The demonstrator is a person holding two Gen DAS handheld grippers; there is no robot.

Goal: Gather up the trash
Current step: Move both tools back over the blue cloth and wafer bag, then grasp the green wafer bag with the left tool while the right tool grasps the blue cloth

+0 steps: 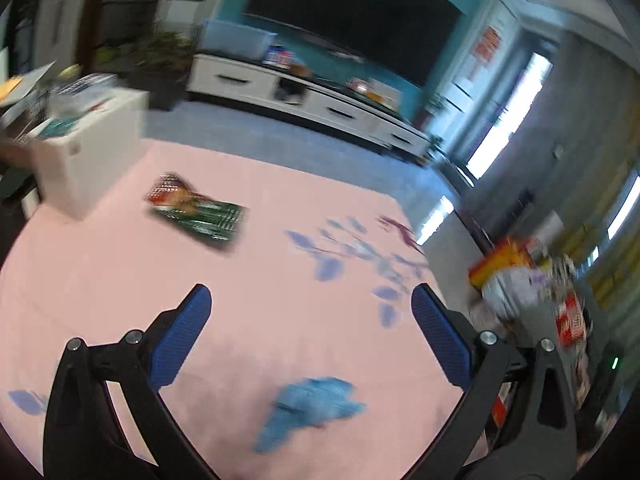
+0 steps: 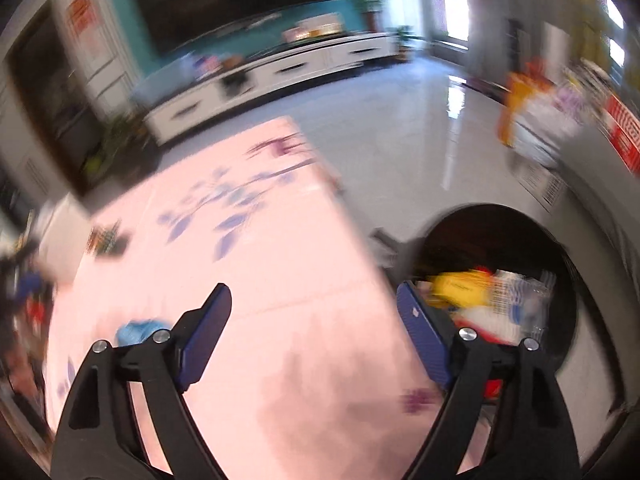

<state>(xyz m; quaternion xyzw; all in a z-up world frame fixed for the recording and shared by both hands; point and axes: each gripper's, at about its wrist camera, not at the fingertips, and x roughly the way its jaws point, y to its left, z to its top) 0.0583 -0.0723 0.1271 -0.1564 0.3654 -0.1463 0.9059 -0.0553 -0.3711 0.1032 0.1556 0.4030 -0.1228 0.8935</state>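
Trash: a green wrapper (image 1: pixel 196 214) and blue wad (image 1: pixel 308 408) lie on my pink worktop (image 1: pixel 260 320); both tongs, left (image 1: pixel 311 304) and right (image 2: pixel 314 300), gape apart, holding nothing.

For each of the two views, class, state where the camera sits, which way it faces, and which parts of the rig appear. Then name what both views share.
Left wrist: behind the open left gripper, facing across the pink tablecloth toward the TV; shows a green snack packet.
Right wrist: behind the open right gripper, facing the table edge and a full trash bin.
Shared: tablecloth, packet, crumpled blue item.
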